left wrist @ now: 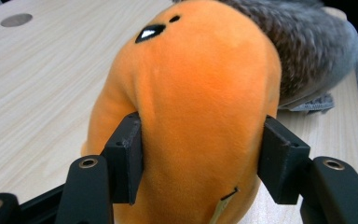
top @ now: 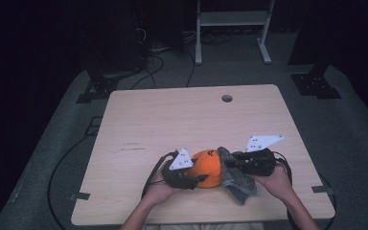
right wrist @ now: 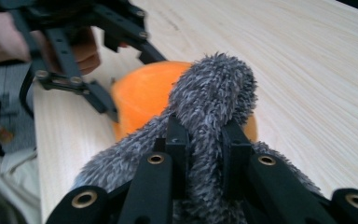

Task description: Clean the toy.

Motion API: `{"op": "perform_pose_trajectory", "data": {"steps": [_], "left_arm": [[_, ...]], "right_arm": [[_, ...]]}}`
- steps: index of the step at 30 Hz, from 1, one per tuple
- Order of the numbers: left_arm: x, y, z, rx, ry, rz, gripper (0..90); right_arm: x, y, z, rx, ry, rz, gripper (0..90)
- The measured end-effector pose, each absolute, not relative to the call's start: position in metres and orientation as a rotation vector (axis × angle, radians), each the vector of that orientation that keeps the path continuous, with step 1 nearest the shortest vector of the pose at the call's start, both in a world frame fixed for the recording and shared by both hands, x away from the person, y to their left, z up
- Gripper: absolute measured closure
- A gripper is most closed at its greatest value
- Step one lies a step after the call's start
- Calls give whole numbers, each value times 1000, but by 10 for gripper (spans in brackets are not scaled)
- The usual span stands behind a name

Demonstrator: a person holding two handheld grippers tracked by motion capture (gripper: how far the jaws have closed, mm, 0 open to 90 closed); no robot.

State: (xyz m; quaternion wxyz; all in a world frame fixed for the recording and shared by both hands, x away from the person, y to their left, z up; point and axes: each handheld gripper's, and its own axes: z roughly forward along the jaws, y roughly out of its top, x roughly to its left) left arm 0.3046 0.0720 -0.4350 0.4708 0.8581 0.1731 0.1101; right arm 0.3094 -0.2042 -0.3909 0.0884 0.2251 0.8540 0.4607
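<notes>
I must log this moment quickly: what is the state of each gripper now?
Left gripper: closed on the orange plush toy.
Right gripper: closed on the grey fuzzy cloth.

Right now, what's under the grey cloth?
The grey cloth drapes over the orange plush on one side, its lower end resting on the table. Whatever part of the plush it covers is hidden.

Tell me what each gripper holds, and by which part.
The left gripper clamps the orange plush across its round body. The right gripper pinches the grey furry cloth at a bunched fold that sticks up between its pads.
</notes>
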Motion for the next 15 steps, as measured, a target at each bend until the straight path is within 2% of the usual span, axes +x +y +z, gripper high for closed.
{"op": "perform_pose_trajectory", "data": {"steps": [5, 8, 15], "left_arm": [[301, 66, -436, 2116, 404, 301, 391], [304, 70, -437, 2102, 424, 286, 389], [307, 77, -440, 2080, 441, 258, 382]], "right_arm": [[301, -184, -377, 539, 2572, 1372, 764], [311, -177, -375, 560, 2572, 1337, 764], [329, -204, -388, 726, 2531, 1328, 763]]}}
